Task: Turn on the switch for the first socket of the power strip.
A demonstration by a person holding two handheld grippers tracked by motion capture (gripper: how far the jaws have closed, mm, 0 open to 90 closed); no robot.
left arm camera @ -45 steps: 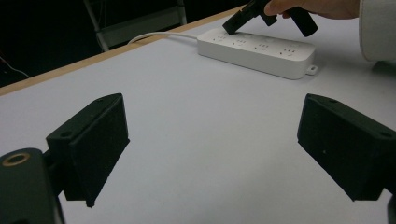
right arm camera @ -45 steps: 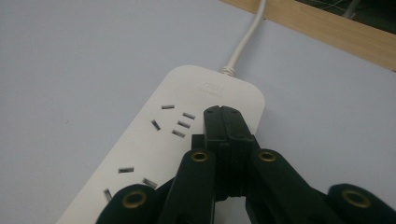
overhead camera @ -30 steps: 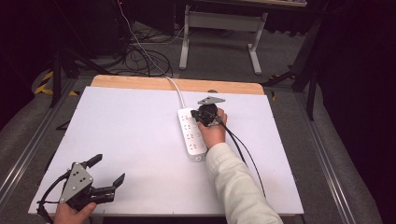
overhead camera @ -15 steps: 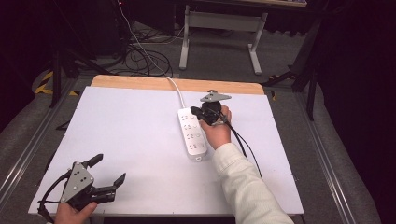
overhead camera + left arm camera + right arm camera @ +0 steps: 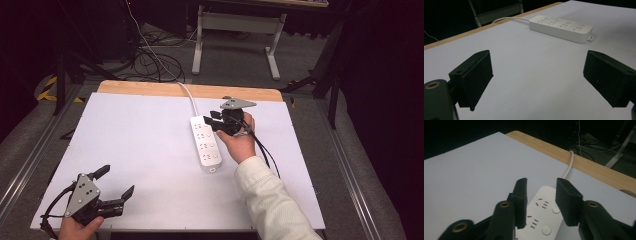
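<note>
Two grippers (image 5: 114, 187) (image 5: 210, 121) — one power strip (image 5: 207, 143)

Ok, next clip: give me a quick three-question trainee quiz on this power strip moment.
1. True or false: the right gripper is clamped on the power strip.
2. Which gripper rests near the table's front corner, far from the strip? A) left B) right
3. Fill in: the strip's white cable runs off the table's ____ edge.

Key:
1. False. In the right gripper view its jaws, which have just been opening, stand apart above the strip with nothing between them.
2. A, the left gripper, jaws wide open.
3. Far (the wooden one).
</note>
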